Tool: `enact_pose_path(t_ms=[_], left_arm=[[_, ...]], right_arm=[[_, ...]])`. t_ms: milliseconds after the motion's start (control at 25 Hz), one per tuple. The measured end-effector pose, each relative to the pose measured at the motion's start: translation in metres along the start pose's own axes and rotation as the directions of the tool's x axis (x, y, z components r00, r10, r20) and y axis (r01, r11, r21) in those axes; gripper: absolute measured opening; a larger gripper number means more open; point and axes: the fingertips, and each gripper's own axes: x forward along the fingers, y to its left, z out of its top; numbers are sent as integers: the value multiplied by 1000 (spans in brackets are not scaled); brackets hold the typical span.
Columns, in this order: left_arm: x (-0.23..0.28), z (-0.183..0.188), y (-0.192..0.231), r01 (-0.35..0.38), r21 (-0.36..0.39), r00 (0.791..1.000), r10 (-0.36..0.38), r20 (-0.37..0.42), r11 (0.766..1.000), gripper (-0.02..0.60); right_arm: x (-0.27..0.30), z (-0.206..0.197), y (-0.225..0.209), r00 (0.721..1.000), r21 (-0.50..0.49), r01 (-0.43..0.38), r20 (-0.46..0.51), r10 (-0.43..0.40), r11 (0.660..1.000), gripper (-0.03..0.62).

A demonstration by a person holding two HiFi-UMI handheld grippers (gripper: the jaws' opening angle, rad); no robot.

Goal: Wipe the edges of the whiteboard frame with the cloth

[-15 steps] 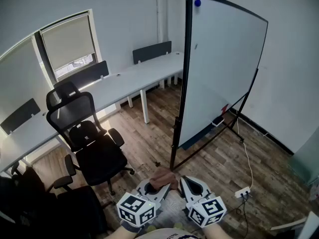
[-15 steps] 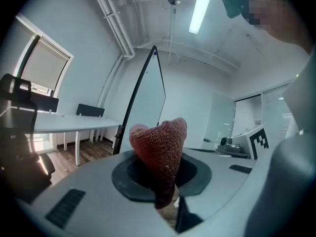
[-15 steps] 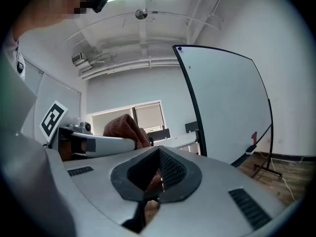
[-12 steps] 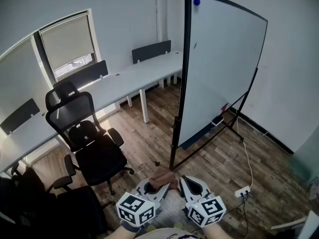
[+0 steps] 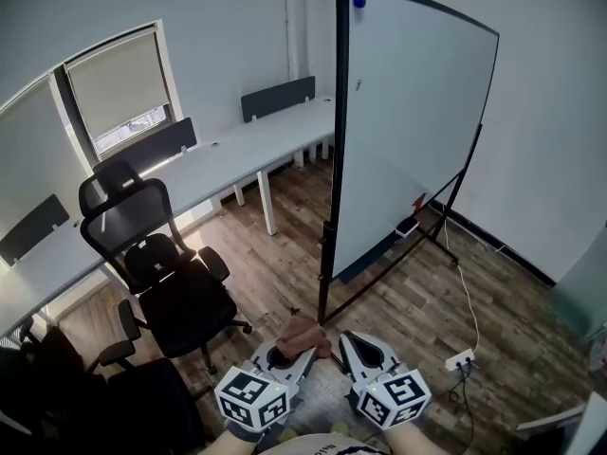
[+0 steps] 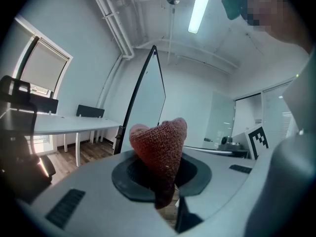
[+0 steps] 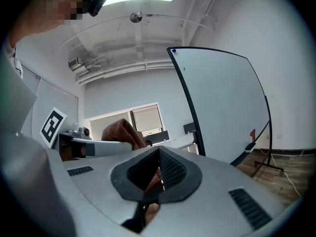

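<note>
The whiteboard (image 5: pixel 408 131) stands on a wheeled stand, its black frame (image 5: pixel 334 140) running up the near left edge. It also shows in the right gripper view as whiteboard (image 7: pixel 222 107) and, edge-on, in the left gripper view as whiteboard (image 6: pixel 150 98). Low in the head view, near my body, the left gripper (image 5: pixel 300 347) is shut on a reddish-brown cloth (image 5: pixel 305 333). The cloth (image 6: pixel 160 142) sticks up bunched between its pads. My right gripper (image 5: pixel 347 341) sits beside it, jaws together, with nothing clearly held. The cloth (image 7: pixel 121 131) appears to its left there.
A black office chair (image 5: pixel 171 273) stands on the wood floor to the left. A long white desk (image 5: pixel 218 164) runs along the window wall. A white power strip (image 5: pixel 459 360) and its cable lie on the floor at right. A blue magnet (image 5: pixel 359 0) sits atop the board.
The head view has shifted slightly, so the board and chair sit a little further left in frame. Both grippers keep their places, cloth still held.
</note>
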Motion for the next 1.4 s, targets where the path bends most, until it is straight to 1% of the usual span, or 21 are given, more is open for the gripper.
enact_pose_path(t_ms=[200,520,720,840,1040,1240,1400], left_arm=[[4,5,3,-10,17,1000,10,6,1000,69],[19,15,1,-38,37,999,38,12,999,69],[33,15,-3,-66,41,998,66,5,997,69],[39,13,-5,-87,41,996,87,0,995,69],[50,16,-5,-125,42,992,125,9,991,69],[61,24,1,-139,52,990,138,11,989,69],[74,33,16,-133,54,991,132,23,990,69]], right_arm=[[-5,13,-8,999,-3,16,46,-16,1000,5],[-5,20,-16,998,-23,-30,48,31,999,3],[-9,23,-36,997,-17,-57,43,58,998,3],[-10,22,-43,995,-2,-90,50,90,996,5],[-11,22,-56,991,6,-123,47,123,992,5],[-2,29,-66,989,12,-138,58,138,990,3],[11,35,-75,988,11,-132,77,130,991,3]])
